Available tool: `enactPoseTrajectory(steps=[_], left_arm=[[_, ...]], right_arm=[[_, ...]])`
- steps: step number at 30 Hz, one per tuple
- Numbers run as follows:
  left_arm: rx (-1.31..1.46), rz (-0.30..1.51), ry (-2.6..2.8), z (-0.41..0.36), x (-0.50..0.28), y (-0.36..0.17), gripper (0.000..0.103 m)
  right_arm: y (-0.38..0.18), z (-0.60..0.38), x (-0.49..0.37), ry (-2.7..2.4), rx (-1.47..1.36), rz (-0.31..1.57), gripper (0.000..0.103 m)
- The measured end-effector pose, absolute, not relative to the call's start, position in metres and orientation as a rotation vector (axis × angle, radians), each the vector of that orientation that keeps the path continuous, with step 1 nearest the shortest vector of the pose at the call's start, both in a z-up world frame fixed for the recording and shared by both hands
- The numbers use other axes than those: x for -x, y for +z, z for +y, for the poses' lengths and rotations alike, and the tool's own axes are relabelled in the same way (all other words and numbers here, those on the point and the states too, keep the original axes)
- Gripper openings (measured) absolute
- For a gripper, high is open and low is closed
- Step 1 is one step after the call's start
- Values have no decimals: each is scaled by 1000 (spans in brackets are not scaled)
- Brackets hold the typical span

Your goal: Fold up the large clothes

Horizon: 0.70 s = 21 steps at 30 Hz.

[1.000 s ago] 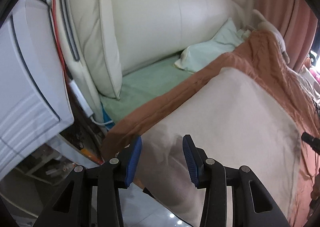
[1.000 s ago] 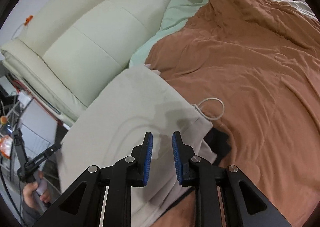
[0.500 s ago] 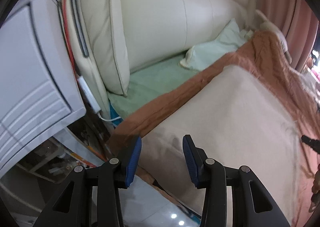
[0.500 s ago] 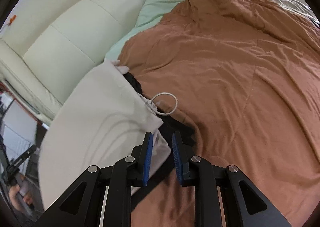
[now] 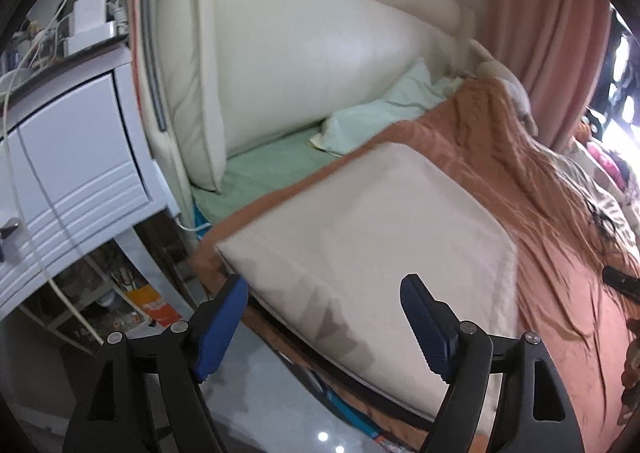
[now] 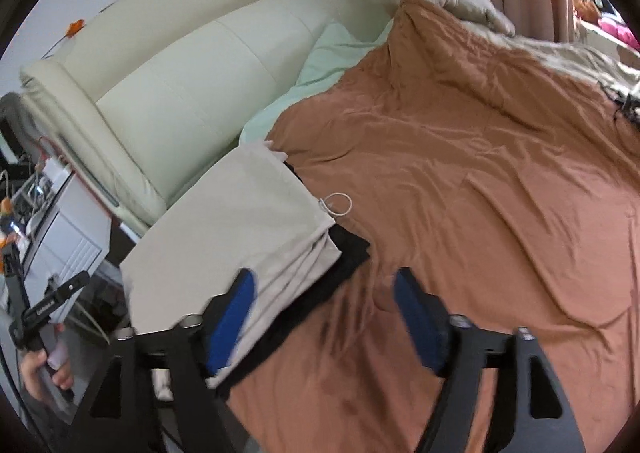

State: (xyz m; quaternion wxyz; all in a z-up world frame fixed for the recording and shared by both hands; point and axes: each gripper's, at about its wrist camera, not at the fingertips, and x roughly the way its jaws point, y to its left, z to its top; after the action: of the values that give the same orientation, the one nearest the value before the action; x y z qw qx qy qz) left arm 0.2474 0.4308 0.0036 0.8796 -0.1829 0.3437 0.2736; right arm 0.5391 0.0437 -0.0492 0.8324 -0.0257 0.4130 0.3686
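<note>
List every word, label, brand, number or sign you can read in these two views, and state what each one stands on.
None can be read with certainty.
White lettering on the black handle of the left tool, seen from the right wrist: too small and blurred to read.
Print on the orange packet under the white cabinet: blurred, unreadable.

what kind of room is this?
Most likely a home bedroom: a bed with an orange-brown duvet, a cream padded headboard and a white nightstand beside it. The folded cream garment lies on the bed.
</note>
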Motion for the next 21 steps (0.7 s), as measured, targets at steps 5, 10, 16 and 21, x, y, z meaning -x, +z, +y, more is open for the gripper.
enactPoseTrajectory(steps=[5, 10, 16, 21], left_arm=[[343, 697, 536, 382, -238, 16, 98], [313, 678, 488, 332, -229, 28, 99], [293, 648, 445, 286, -214, 42, 99], [278, 612, 410, 251, -200, 54, 99]], right_arm=[[-26, 8, -508, 781, 71, 839, 93], [-13, -28, -487, 761, 73, 813, 93], [1, -77, -461, 735, 63, 780, 93], [11, -117, -439, 707, 40, 744, 93]])
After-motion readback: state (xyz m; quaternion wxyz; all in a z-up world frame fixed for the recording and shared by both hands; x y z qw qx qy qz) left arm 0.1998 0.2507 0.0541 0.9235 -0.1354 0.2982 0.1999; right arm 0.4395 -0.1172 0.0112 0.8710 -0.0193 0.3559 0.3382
